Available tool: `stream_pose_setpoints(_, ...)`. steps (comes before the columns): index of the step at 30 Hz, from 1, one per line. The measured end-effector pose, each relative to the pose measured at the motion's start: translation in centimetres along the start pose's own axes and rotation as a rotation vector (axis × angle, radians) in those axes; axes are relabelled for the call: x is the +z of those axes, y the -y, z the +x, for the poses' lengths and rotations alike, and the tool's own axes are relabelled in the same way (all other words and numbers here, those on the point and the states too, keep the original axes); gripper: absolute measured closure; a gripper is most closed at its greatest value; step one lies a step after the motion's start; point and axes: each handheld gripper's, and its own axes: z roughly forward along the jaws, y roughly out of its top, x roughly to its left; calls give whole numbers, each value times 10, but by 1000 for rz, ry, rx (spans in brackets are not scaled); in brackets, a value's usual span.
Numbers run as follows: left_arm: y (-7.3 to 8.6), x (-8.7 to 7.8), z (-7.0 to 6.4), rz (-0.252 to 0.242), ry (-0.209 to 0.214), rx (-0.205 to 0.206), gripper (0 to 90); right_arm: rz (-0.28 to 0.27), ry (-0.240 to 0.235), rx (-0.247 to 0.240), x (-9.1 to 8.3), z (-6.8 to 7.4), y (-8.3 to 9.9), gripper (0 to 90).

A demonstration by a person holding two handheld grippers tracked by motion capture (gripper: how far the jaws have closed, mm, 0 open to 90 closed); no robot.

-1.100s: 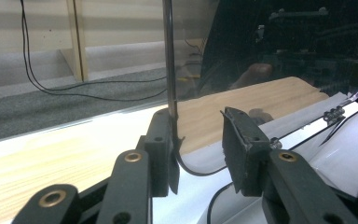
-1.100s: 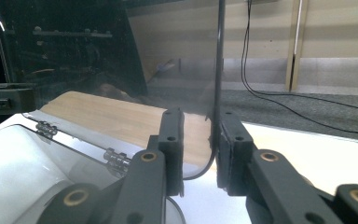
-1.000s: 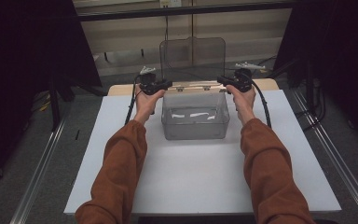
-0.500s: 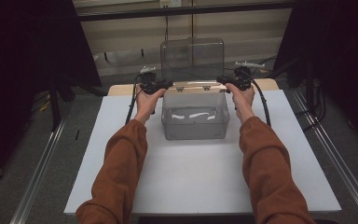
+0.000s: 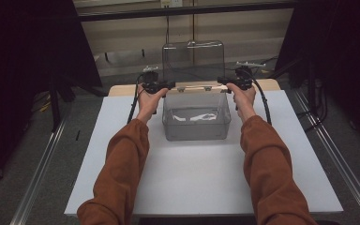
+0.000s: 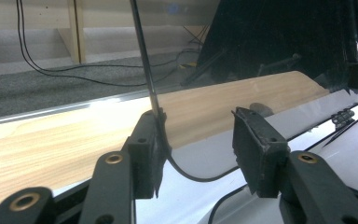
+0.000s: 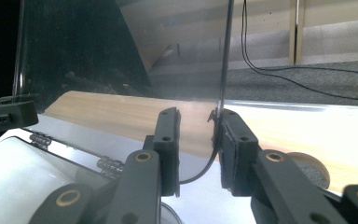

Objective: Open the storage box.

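Clear plastic box (image 5: 196, 123) on the far middle of the white surface (image 5: 197, 178), just in front of a wooden board (image 5: 122, 90). Hinged lid (image 5: 193, 61) upright at the far rim, standing on two small hinges (image 5: 194, 88).

Left gripper (image 5: 161, 86) at the lid's lower left edge, right gripper (image 5: 225, 80) at its lower right edge, both low down near the hinge line.

In the left gripper view, fingers (image 6: 145, 154) parted fairly wide around the lid's edge (image 6: 150, 88): one pad touching the sheet, the other well off it, so not clamped. In the right gripper view, fingers (image 7: 235, 149) narrower, one pad against the edge (image 7: 223, 70), a gap on the other side (again no real pinch yet).

Probably light, thin and stiff, but smooth and slippery, with some flex and a chance of cracking under hard squeeze. Likely to swing freely on the hinges and drop once tipped past upright. Best taken by the side edges, both sides level, pads flat on the sheet and a little inboard of the rounded corner. Gentle, even pressure only; no twisting one side ahead of the other, or strain on the hinges. Box itself probably light enough to slide if the lid is pushed.
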Motion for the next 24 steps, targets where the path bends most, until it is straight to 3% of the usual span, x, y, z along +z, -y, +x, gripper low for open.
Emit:
stream_pose_setpoints(9,1,3,1,11,6,-40,496,11,-1,29,2,-2,1,700)
stream_pose_setpoints(15,3,6,3,18,17,-85,470,37,26,9,5,-1,0,676)
stream_pose_setpoints(24,4,7,4,29,17,-95,454,40,19,43,7,-4,3,668)
